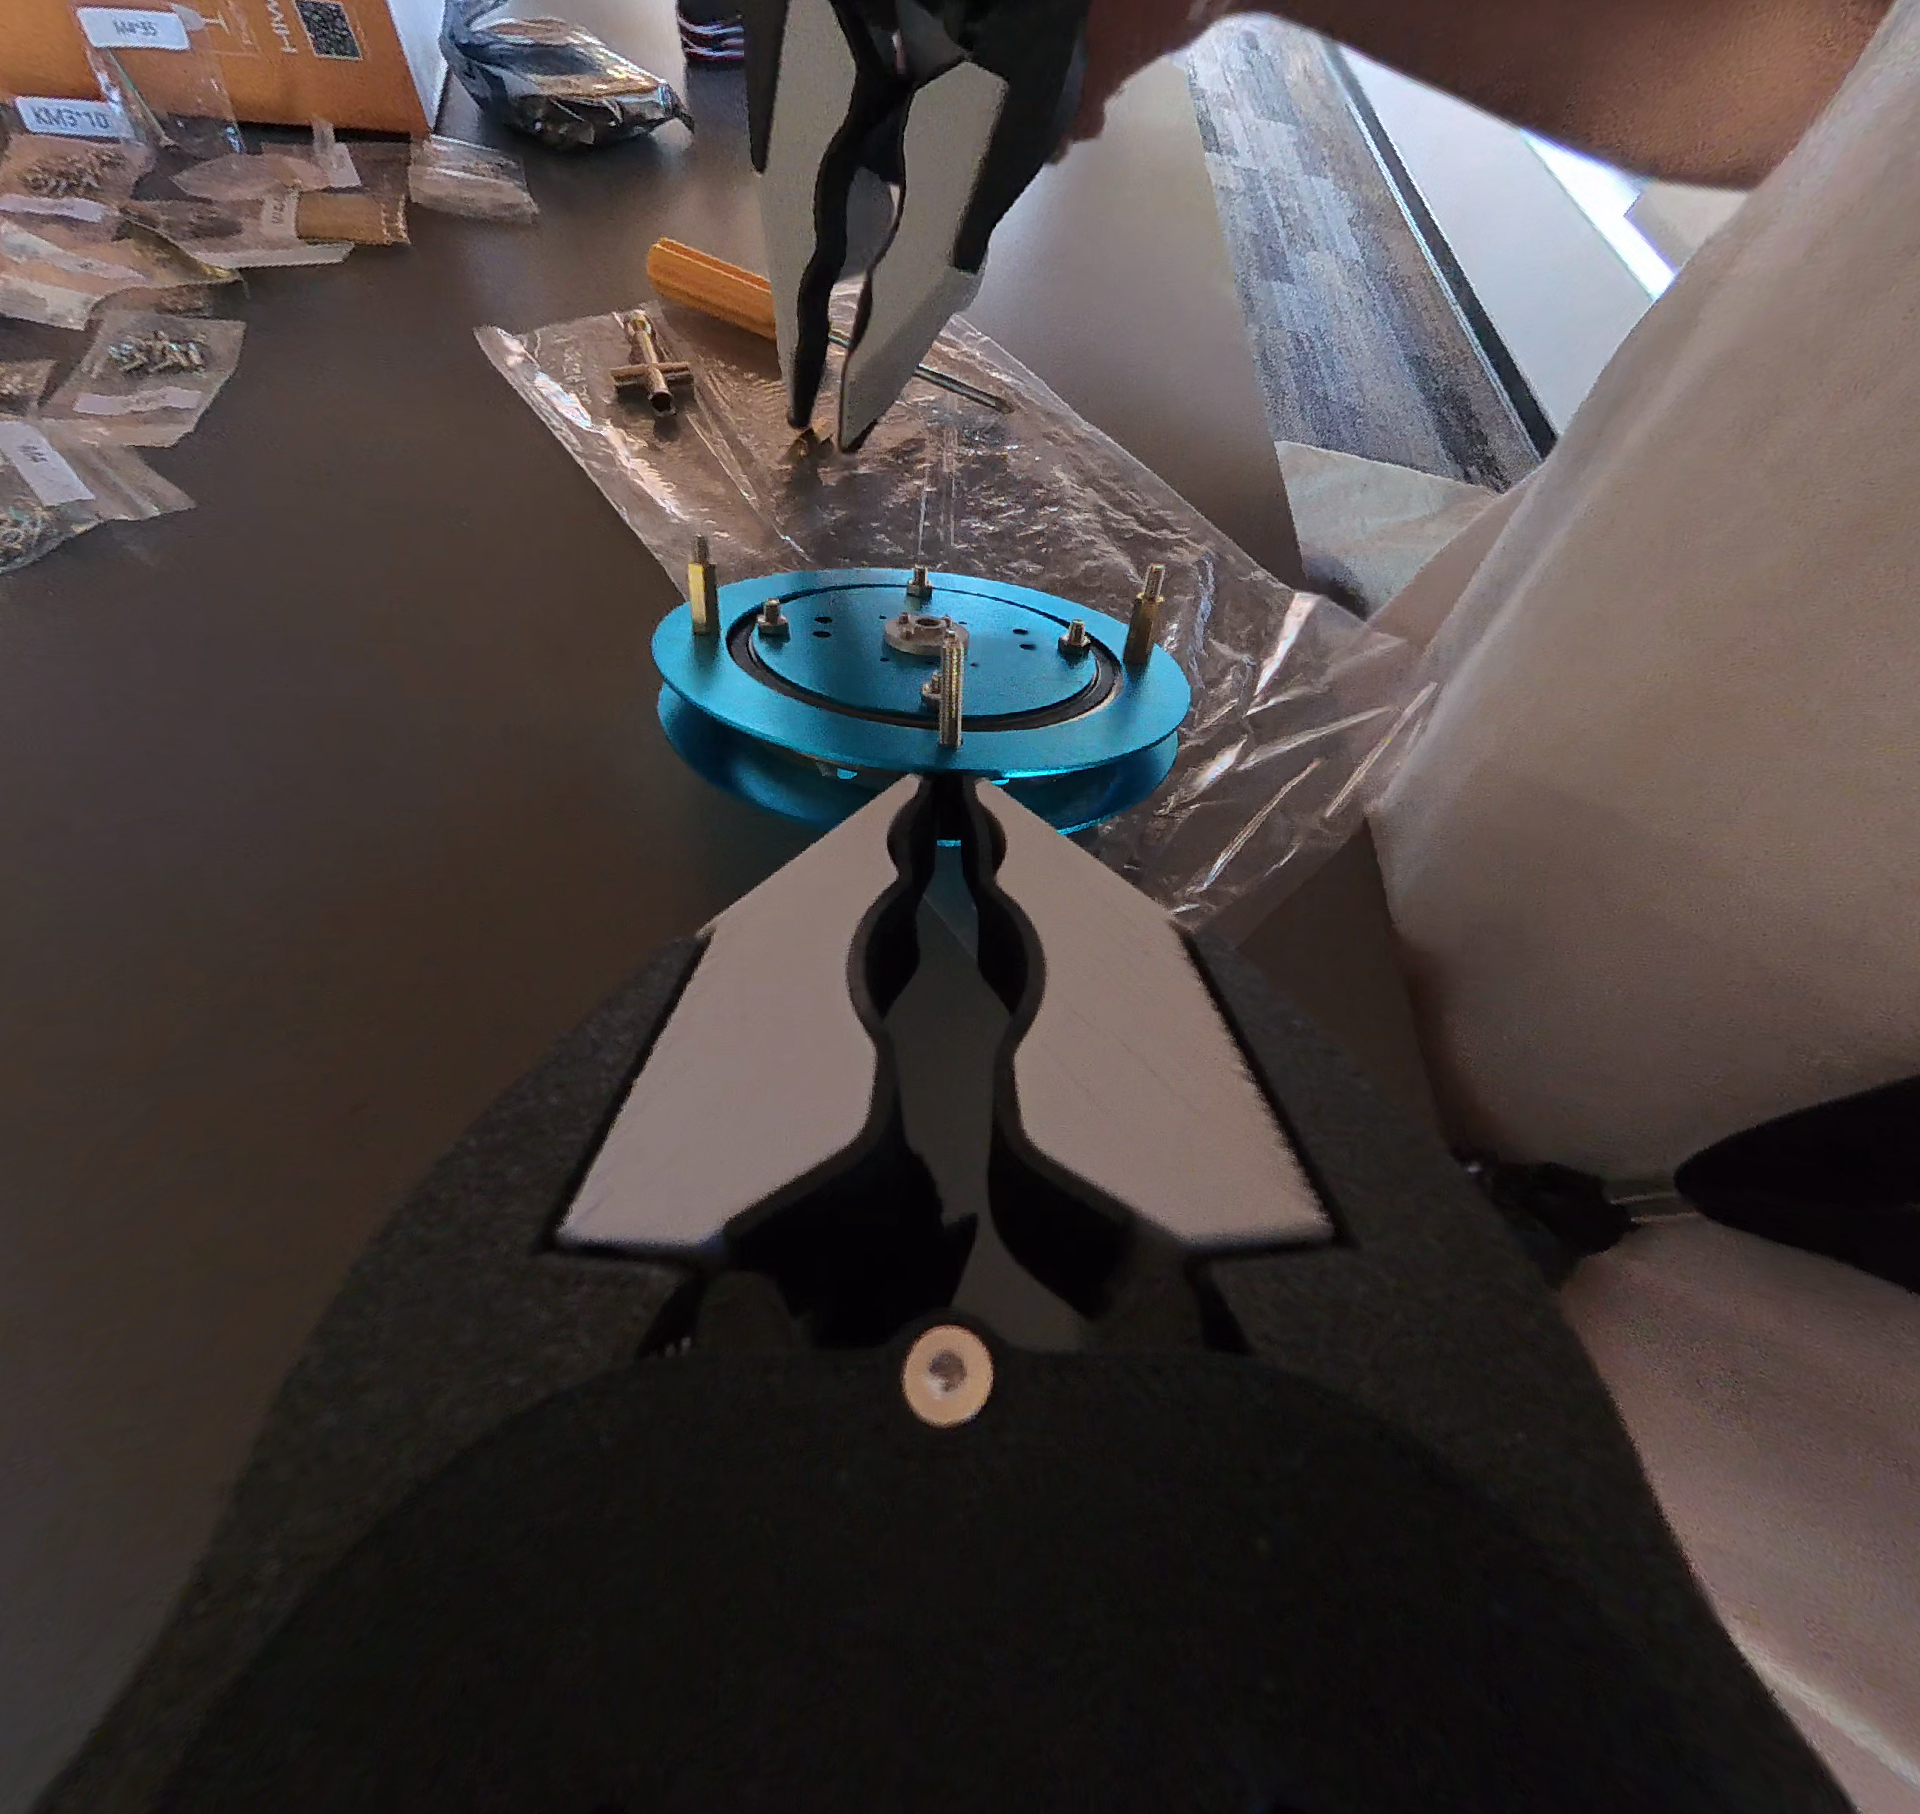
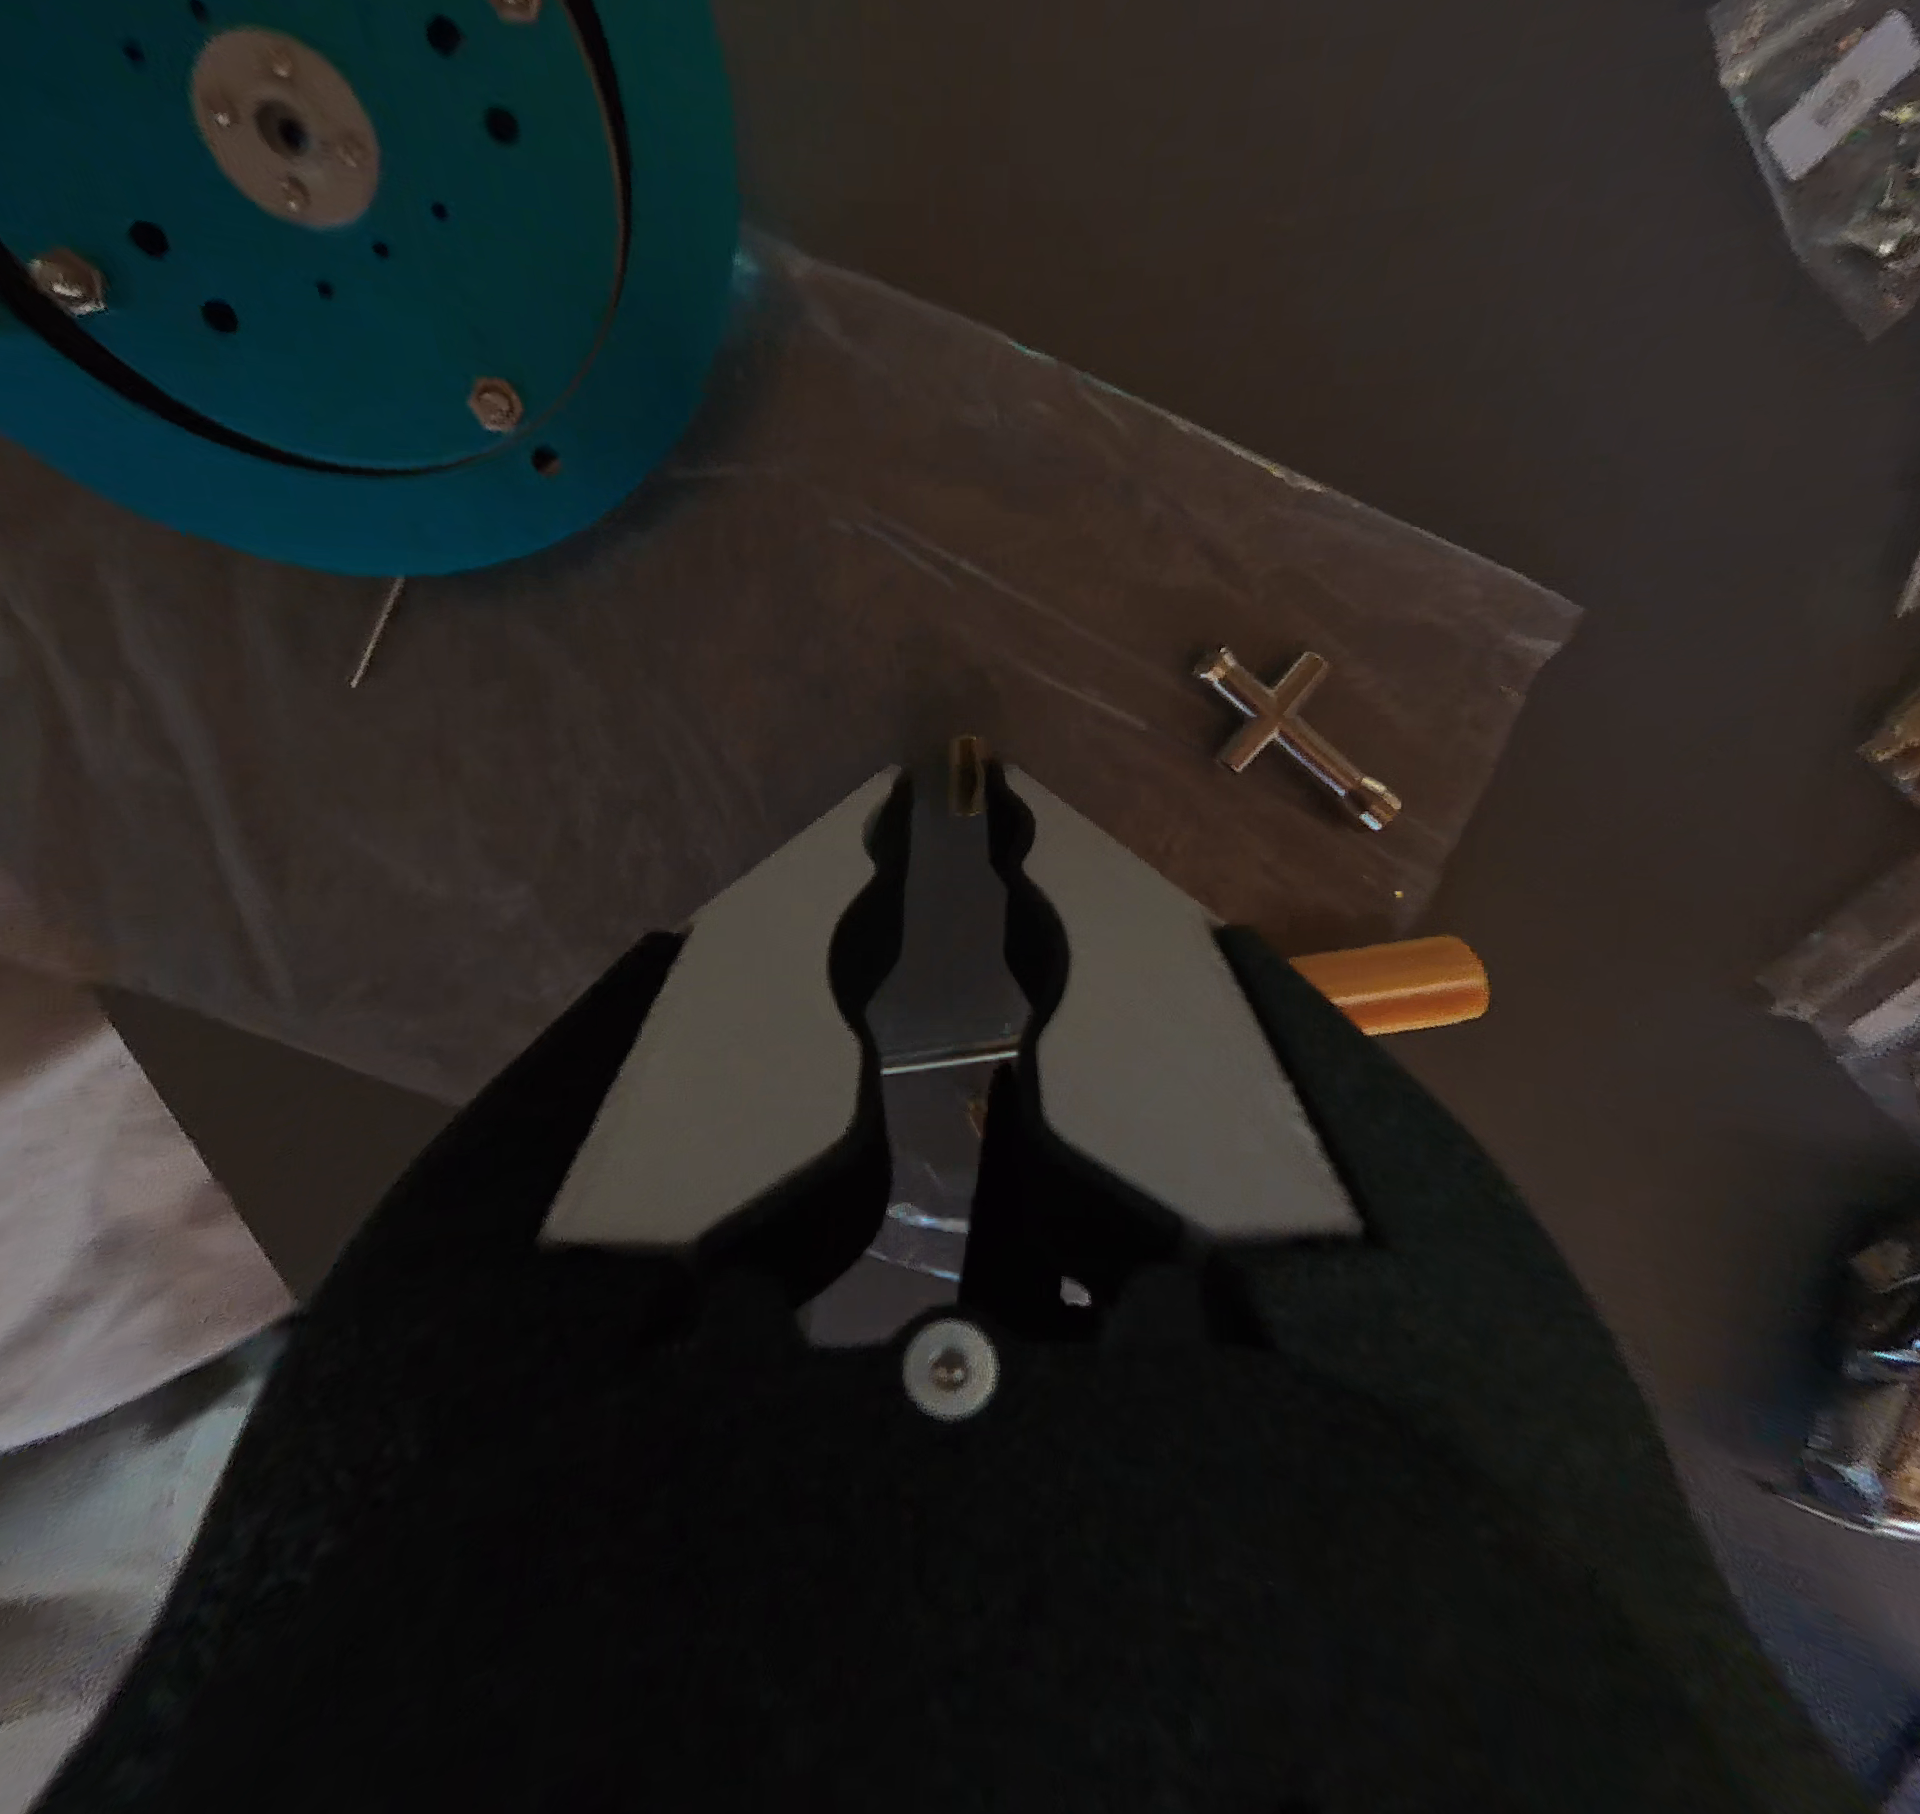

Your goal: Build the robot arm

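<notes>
R tool point(image 2: 951, 777) tips nearly closed on a small brass standoff point(image 2: 966, 777) lying on the plastic bag point(image 2: 727, 725) on the desk point(image 2: 1247, 206) – L tool point(image 1: 948, 788) pinched shut at the blue disc assy's point(image 1: 920, 668) near rim, cross wrench point(image 2: 1294, 736) & yellow handle point(image 2: 1392, 985) beside.

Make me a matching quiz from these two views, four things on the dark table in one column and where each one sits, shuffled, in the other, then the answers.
Things
1. blue disc
2. cross-shaped wrench
3. small brass standoff
4. orange box

Places
A. at the far left edge of the table
B. lying loose on the clear plastic bag
C. between the right gripper tips
D. at the left gripper tips, brass posts standing on its rim

Pairs: 1-D, 2-B, 3-C, 4-A
</notes>
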Motion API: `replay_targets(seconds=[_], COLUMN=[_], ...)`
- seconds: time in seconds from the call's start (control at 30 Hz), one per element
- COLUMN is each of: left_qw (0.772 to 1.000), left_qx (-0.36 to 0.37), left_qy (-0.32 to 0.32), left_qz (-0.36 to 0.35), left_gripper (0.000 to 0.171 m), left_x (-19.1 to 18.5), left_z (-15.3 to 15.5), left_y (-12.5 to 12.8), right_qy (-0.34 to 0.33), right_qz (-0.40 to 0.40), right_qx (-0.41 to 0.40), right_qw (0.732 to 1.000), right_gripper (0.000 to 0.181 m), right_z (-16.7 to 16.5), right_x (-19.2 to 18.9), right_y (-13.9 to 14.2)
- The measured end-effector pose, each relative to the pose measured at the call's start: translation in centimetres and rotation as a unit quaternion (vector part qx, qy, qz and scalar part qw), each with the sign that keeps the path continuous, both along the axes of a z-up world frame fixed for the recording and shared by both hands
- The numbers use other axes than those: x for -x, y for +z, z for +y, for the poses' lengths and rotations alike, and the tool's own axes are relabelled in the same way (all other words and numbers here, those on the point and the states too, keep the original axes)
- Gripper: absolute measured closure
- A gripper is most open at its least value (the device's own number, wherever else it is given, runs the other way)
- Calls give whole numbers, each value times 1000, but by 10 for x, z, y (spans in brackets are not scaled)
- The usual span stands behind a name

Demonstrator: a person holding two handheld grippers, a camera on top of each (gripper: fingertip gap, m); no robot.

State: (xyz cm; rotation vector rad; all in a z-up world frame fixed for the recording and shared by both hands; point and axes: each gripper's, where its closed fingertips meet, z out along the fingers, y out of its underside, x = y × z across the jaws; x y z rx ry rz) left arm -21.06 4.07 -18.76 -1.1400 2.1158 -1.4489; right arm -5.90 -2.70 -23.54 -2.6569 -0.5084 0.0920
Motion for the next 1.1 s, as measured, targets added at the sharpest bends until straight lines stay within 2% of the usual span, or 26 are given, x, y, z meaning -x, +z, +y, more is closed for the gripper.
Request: replay_targets(seconds=[0.1,0.27,0.33,0.4,0.47,0.5,0.57,0.63,0.73,0.87,1.1], left_qw=[1000,1000,1000,1000,1000,1000,1000,1000,1000,1000,1000], left_qx=[9,14,12,10,13,14,15,13,11,12,10], left_qy=[0,4,6,8,10,11,12,12,11,12,11], left_qz=[6,9,6,2,-2,-3,-7,-11,-15,-15,-17], left_gripper=[170,169,169,170,170,169,170,170,170,169,169], left_x=[-1,-3,-3,-3,-4,-5,-5,-4,-4,-5,-4], left_z=[1,1,1,1,2,2,2,2,1,2,1], left_y=[0,0,1,1,3,3,4,5,6,6,6], right_qy=[-34,-53,-60,-65,-77,-88,-64,-30,-26,-37,-43], right_qz=[49,39,99,182,293,313,284,233,223,243,247], right_qx=[-36,-84,-135,-197,-207,-191,-139,-146,-169,-151,-130], right_qw=[998,994,984,961,930,926,946,961,960,957,959], right_gripper=[170,176,177,177,177,177,176,176,177,176,176], right_z=[1,4,16,32,47,52,51,54,64,66,67], right_x=[2,4,22,46,80,91,114,127,134,140,142], right_y=[-1,1,24,58,80,77,59,59,72,59,59])
